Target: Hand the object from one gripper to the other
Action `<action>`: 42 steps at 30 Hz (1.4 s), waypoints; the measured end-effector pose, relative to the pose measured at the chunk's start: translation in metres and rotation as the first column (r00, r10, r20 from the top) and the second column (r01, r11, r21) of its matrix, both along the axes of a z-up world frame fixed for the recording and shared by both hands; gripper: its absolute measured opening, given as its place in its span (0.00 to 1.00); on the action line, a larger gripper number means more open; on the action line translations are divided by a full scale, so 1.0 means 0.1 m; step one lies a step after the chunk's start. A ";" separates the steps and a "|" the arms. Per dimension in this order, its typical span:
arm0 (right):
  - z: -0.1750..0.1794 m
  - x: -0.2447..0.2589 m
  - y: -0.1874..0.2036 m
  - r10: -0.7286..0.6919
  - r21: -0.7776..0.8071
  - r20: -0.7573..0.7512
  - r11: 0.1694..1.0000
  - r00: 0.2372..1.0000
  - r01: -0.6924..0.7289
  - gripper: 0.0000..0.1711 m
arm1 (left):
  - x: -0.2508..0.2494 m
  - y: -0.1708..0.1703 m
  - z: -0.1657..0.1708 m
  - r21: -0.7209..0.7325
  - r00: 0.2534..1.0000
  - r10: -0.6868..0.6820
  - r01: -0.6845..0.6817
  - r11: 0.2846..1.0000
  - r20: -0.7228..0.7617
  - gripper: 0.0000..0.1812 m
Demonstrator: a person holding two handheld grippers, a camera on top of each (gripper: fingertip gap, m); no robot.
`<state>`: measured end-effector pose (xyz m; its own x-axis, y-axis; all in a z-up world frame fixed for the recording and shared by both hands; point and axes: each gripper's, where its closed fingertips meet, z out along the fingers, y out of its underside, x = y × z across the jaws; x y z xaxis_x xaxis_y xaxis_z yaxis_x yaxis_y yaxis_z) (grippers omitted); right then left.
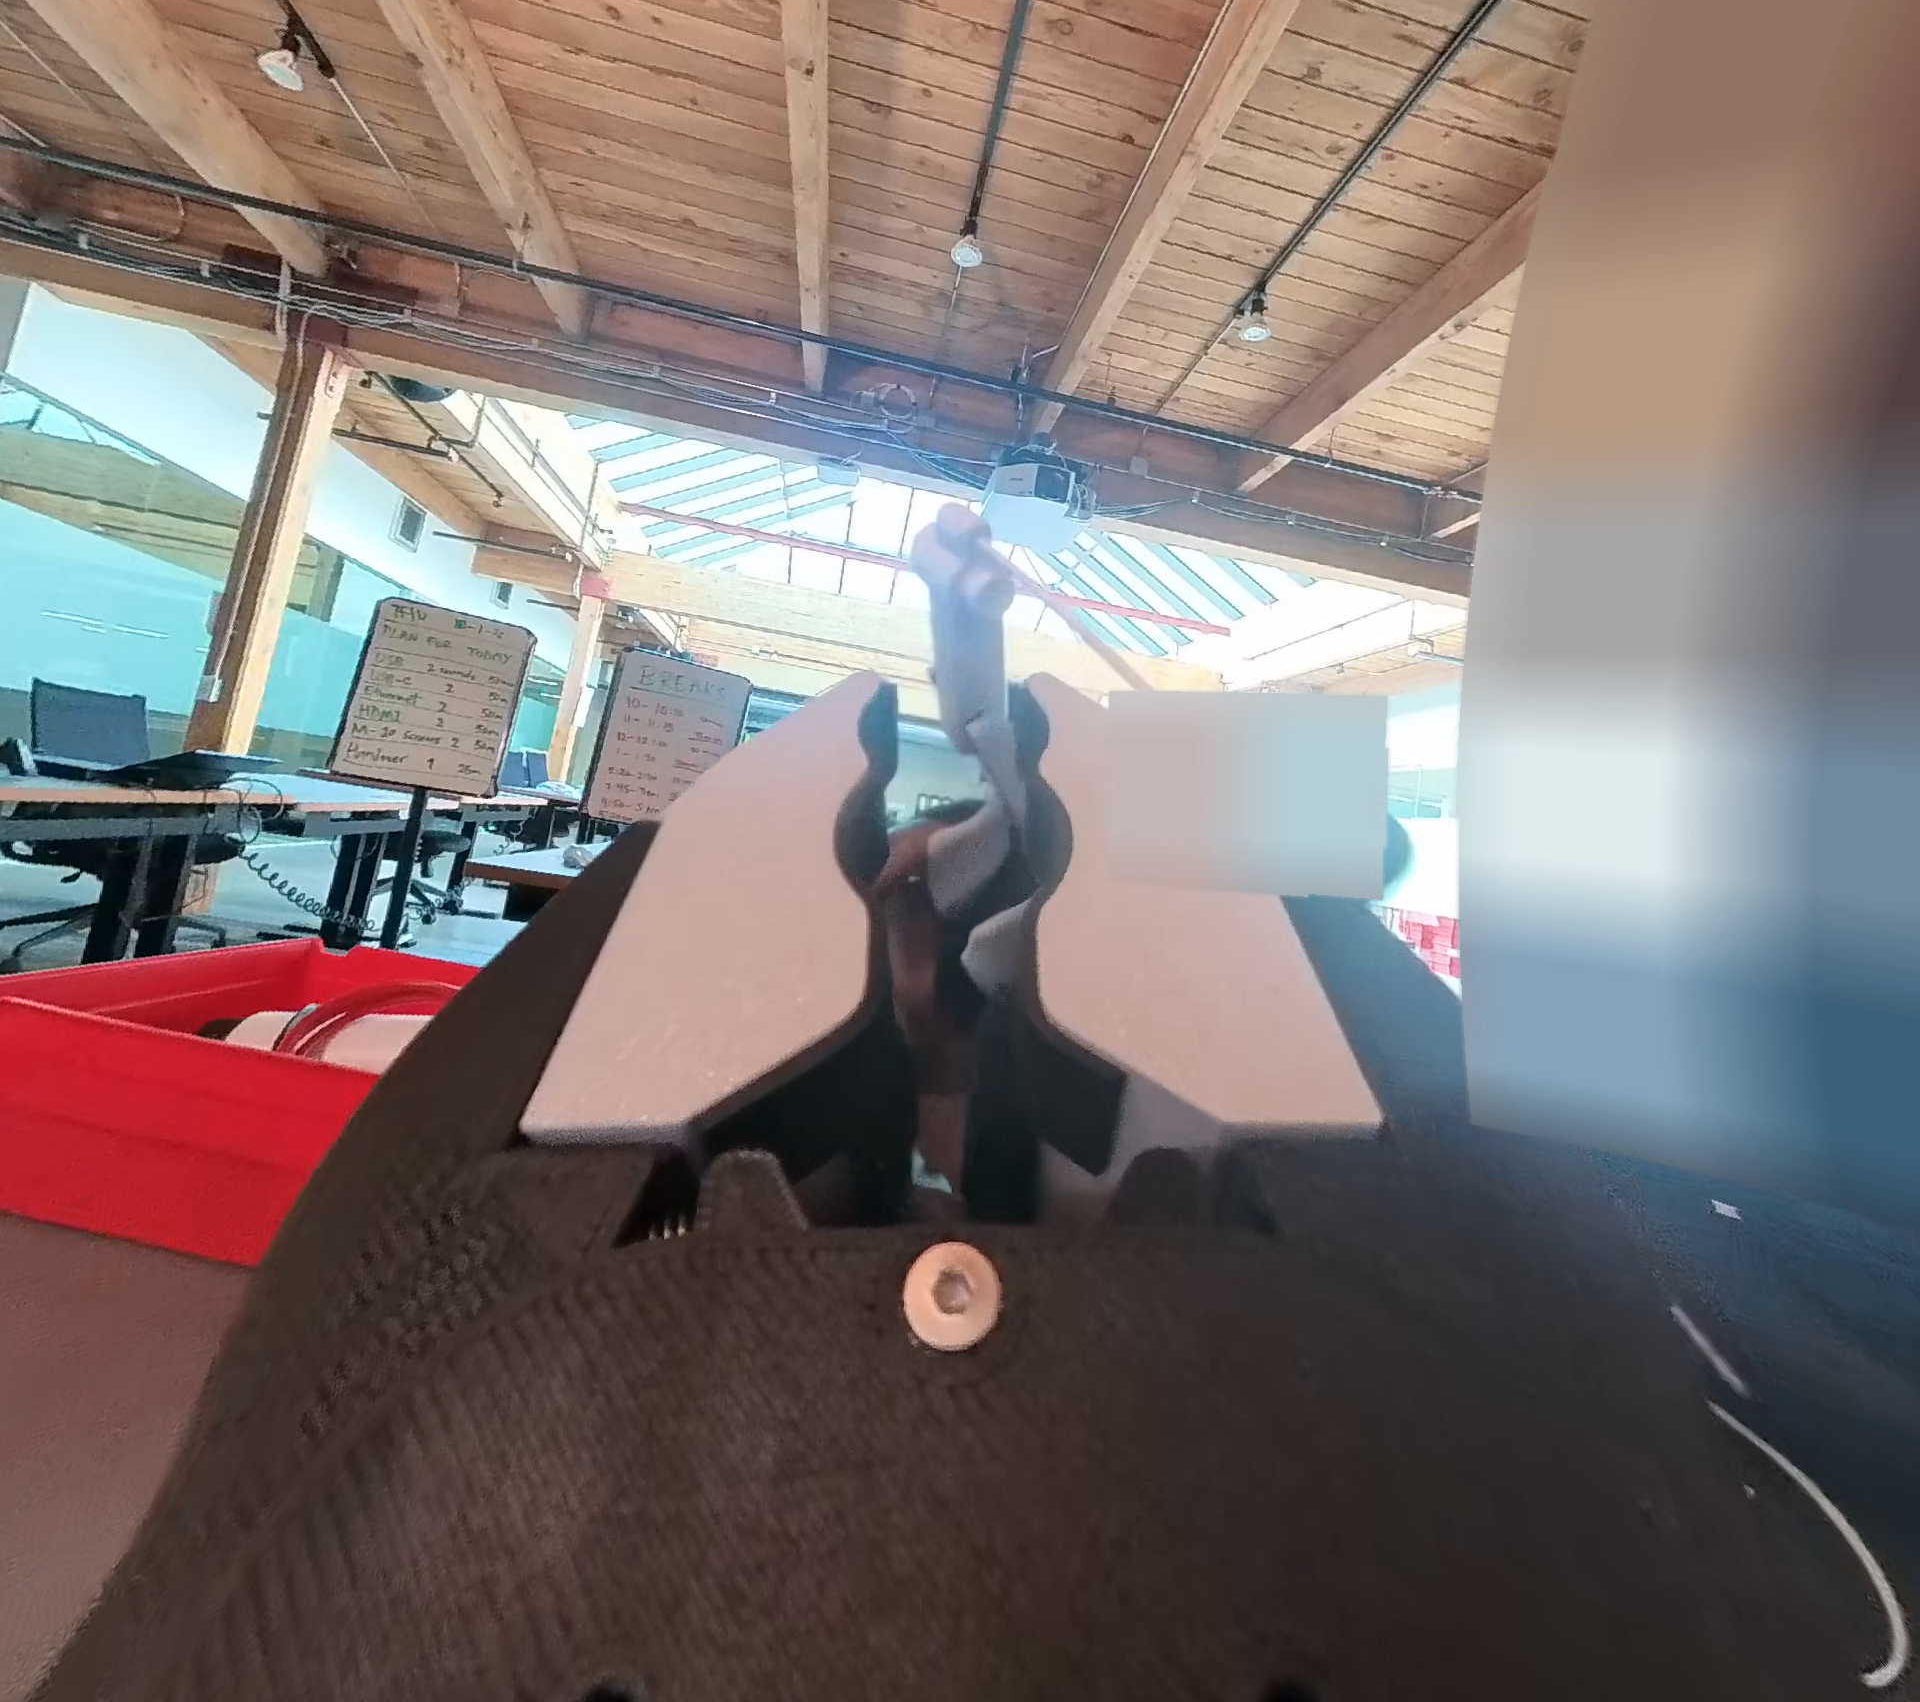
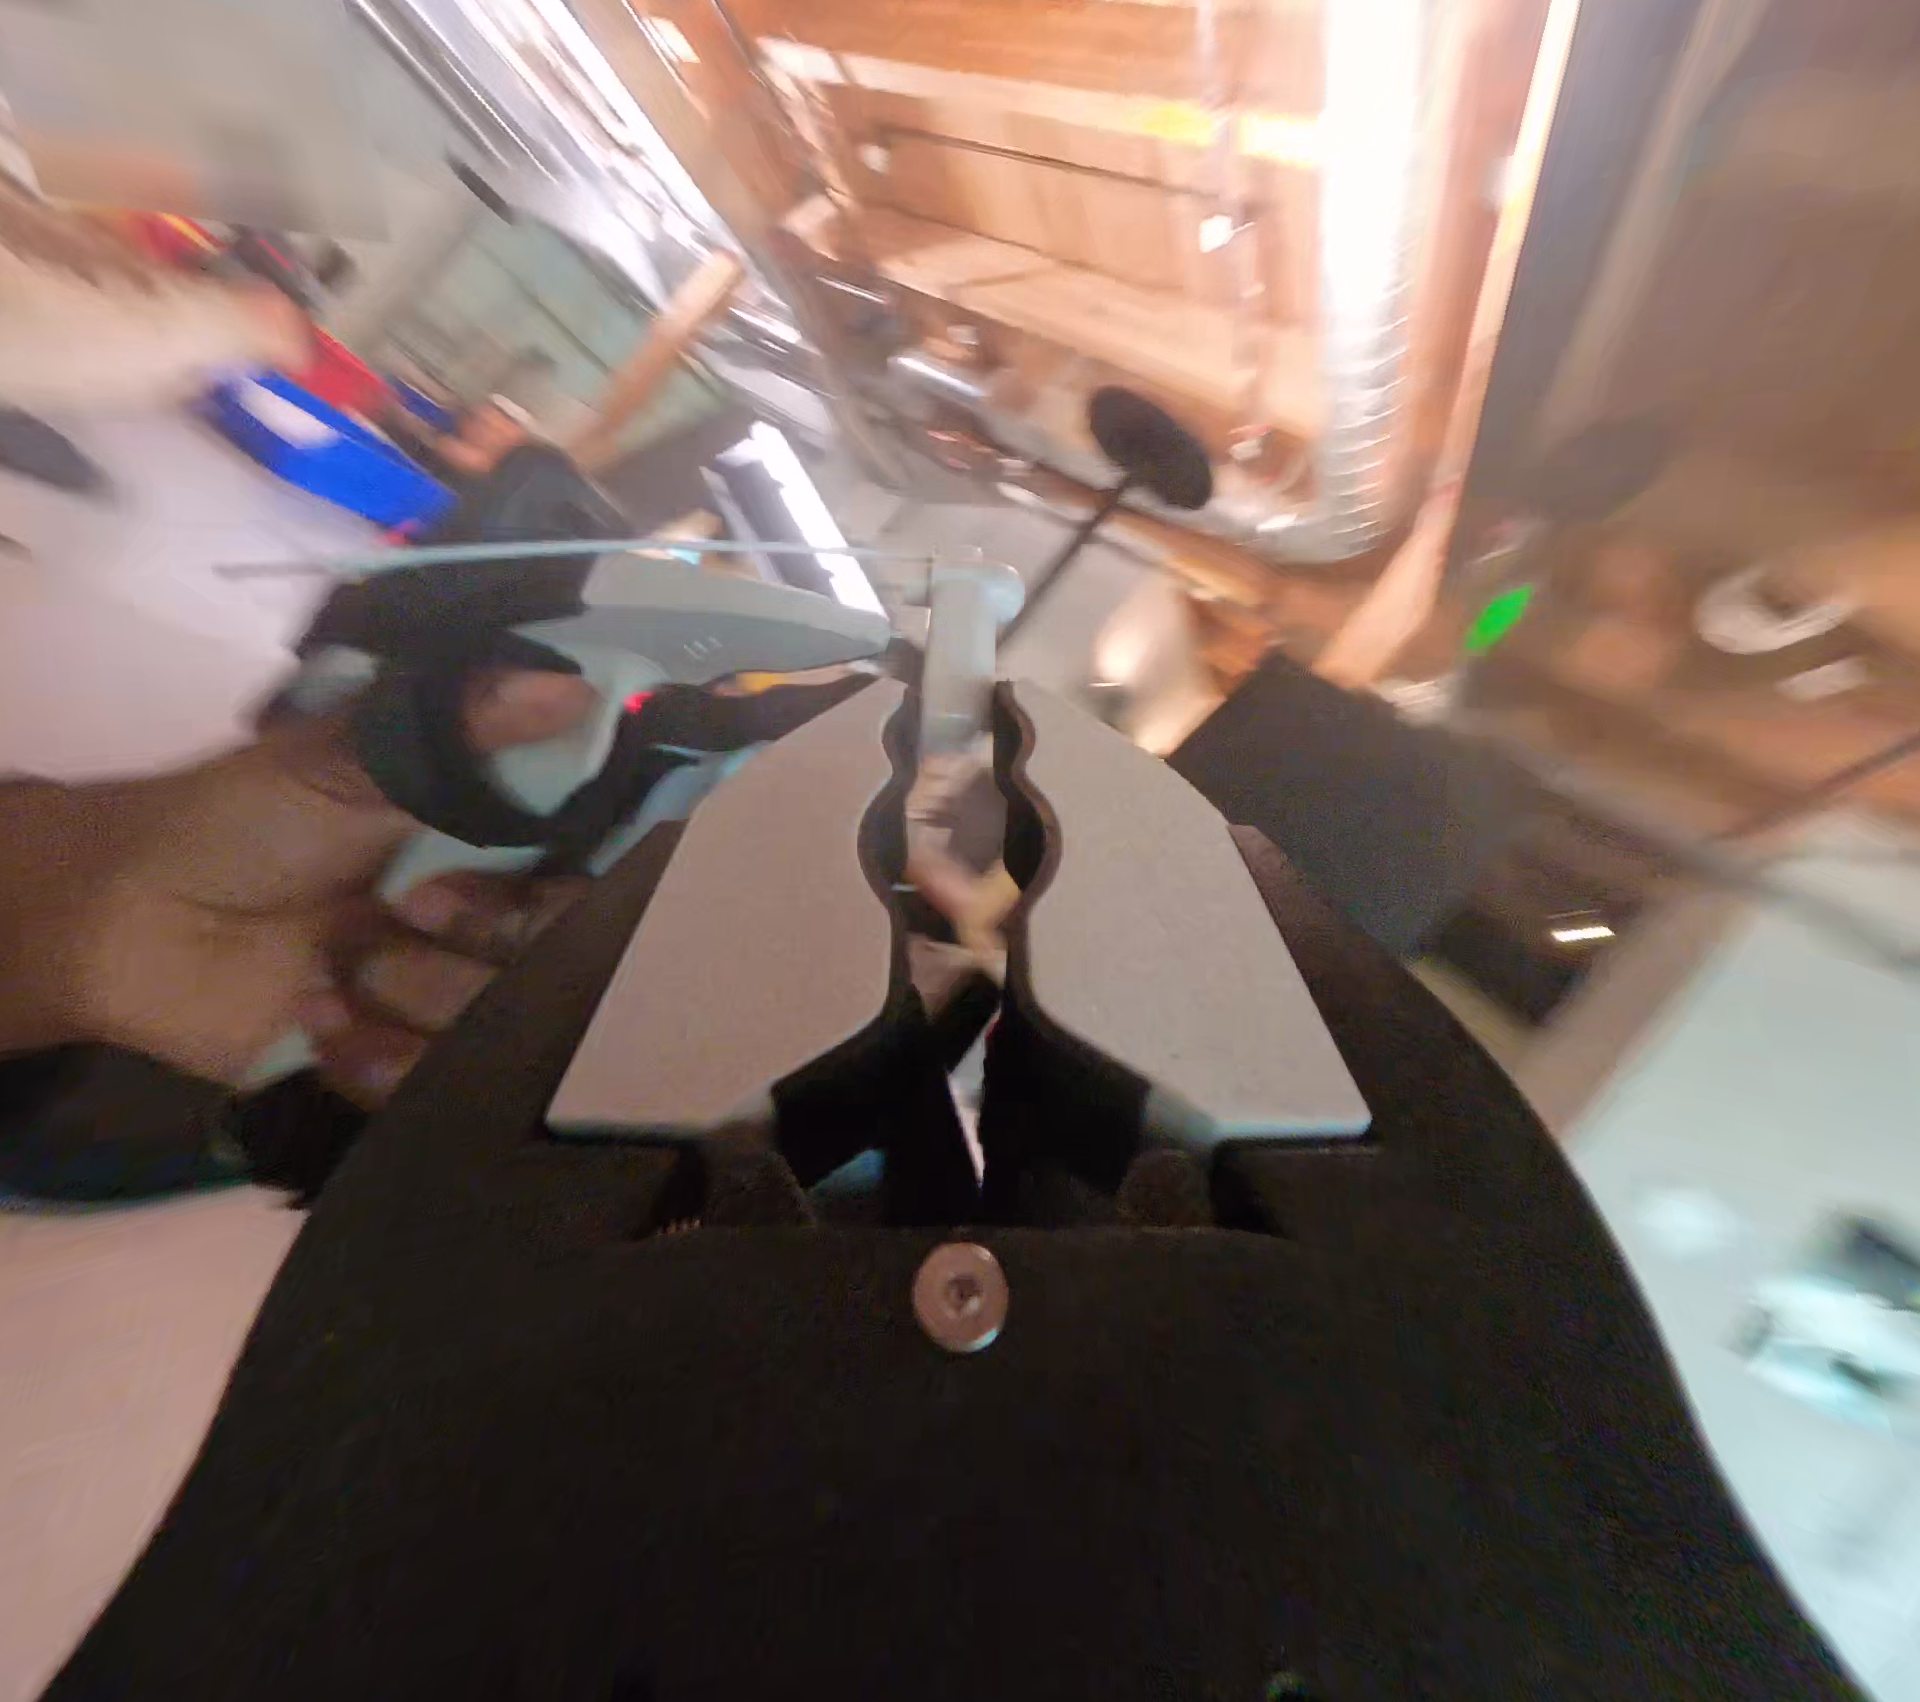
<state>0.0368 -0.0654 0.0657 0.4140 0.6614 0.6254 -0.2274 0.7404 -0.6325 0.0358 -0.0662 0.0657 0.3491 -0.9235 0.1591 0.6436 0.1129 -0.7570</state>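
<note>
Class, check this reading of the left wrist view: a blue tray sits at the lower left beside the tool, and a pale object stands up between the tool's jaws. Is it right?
Not quite. The tray is red, not blue, as the left wrist view shows. The rest holds: it sits at the lower left beside the left tool, with the pale object standing up between the jaws.

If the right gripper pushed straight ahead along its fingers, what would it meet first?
The right gripper already pinches a grey object. Straight ahead, the left gripper's fingertips sit at that same object, so it would probably meet them first; blur leaves depth unclear.
</note>
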 end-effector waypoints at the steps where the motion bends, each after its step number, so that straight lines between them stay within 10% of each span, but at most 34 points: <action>1: 0.01 0.01 -0.01 -0.080 0.079 -0.021 0.994 0.997 0.081 0.08 | 0.01 0.00 -0.01 -0.002 1.000 -0.001 0.001 1.000 0.002 0.12; 20: -0.08 -0.09 -0.07 -0.209 0.255 -0.054 0.943 0.976 0.216 0.08 | -0.02 -0.05 0.04 0.011 0.998 -0.023 0.022 1.000 0.060 0.07; 26: -0.02 -0.03 -0.14 0.238 -0.162 -0.028 0.957 0.971 -0.239 0.11 | -0.05 -0.10 0.07 0.040 0.992 -0.082 0.079 0.996 0.092 0.06; 33: 0.00 0.01 -0.12 0.669 -0.625 -0.186 0.484 0.719 -0.612 0.14 | -0.04 -0.14 0.09 0.070 0.995 -0.074 0.069 0.995 0.069 0.06; 42: -0.04 -0.04 -0.17 0.627 -0.565 -0.112 0.597 0.771 -0.569 0.07 | 0.01 -0.13 0.06 0.053 0.997 -0.060 0.057 0.997 0.051 0.06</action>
<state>0.0329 -0.0822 0.0614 -0.2371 0.9673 0.0905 -0.4145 -0.0164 -0.9099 0.0370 -0.0791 0.0720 0.2867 -0.9494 0.1280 0.6892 0.1116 -0.7160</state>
